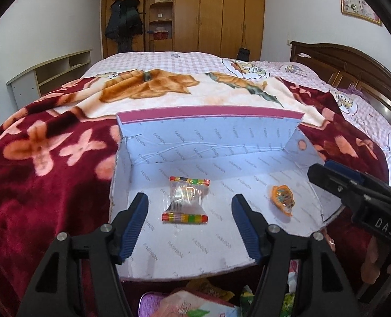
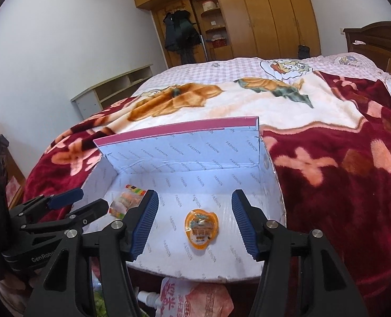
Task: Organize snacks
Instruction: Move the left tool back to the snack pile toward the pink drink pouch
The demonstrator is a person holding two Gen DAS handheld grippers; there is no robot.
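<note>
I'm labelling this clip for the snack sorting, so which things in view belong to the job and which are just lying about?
Part of the job:
- white printed cardboard box
- clear candy packet with rainbow-striped ends, in the box
- orange heart-shaped jelly cup, in the box
- pink snack pouch before the box
- left gripper, right gripper, both open

Lying about:
- red flowered blanket
- dark jackets by the wooden wardrobe

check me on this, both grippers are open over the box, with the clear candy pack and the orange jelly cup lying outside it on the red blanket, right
Not quite: the two snacks are inside the box, not on the blanket. The left wrist view shows the clear candy pack and the orange jelly cup lying apart on its floor. The rest holds: the left gripper and right gripper are open, nothing pinched.
</note>
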